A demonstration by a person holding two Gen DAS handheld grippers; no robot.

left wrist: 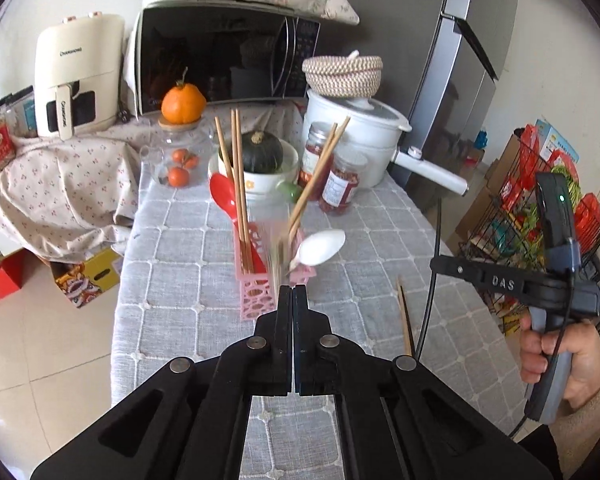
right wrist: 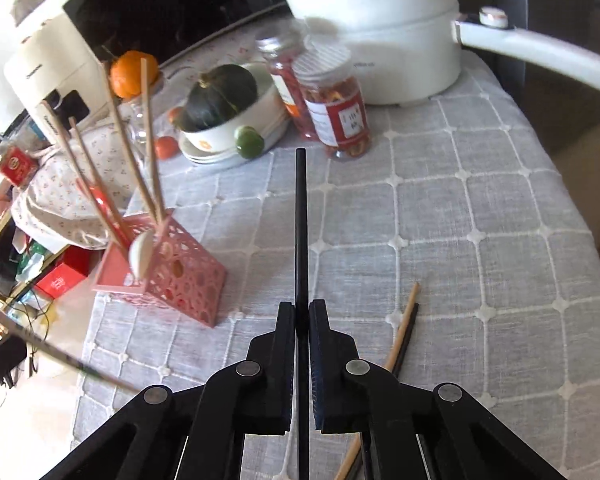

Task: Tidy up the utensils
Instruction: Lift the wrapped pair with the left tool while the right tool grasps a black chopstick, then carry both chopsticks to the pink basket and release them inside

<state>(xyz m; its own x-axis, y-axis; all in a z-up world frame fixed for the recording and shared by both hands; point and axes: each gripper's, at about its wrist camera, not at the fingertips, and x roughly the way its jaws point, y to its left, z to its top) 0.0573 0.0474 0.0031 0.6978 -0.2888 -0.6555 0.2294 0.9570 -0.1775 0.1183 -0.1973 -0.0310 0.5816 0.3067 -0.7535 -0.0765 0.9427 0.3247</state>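
A pink perforated utensil holder [left wrist: 256, 292] [right wrist: 168, 276] stands on the grey checked tablecloth [left wrist: 180, 260]. It holds several wooden chopsticks [left wrist: 238, 184], a red spoon [left wrist: 224, 198] and a white spoon [left wrist: 322, 248]. My left gripper [left wrist: 292, 289] is shut just in front of the holder, with a blurred thin utensil [left wrist: 278, 256] at its tips. My right gripper [right wrist: 301, 308] is shut on a black chopstick [right wrist: 300, 220] that points up and away. A wooden chopstick [right wrist: 402, 328] and a dark one [right wrist: 408, 334] lie on the cloth to its right, also in the left wrist view [left wrist: 404, 316].
Behind the holder stand a bowl with a green squash [left wrist: 260, 152], two jars of red food [left wrist: 338, 184], a glass pot with tomatoes [left wrist: 178, 160], a white electric pot [left wrist: 364, 136], a microwave [left wrist: 228, 60] and an air fryer [left wrist: 78, 76]. A wire rack [left wrist: 532, 216] stands right of the table.
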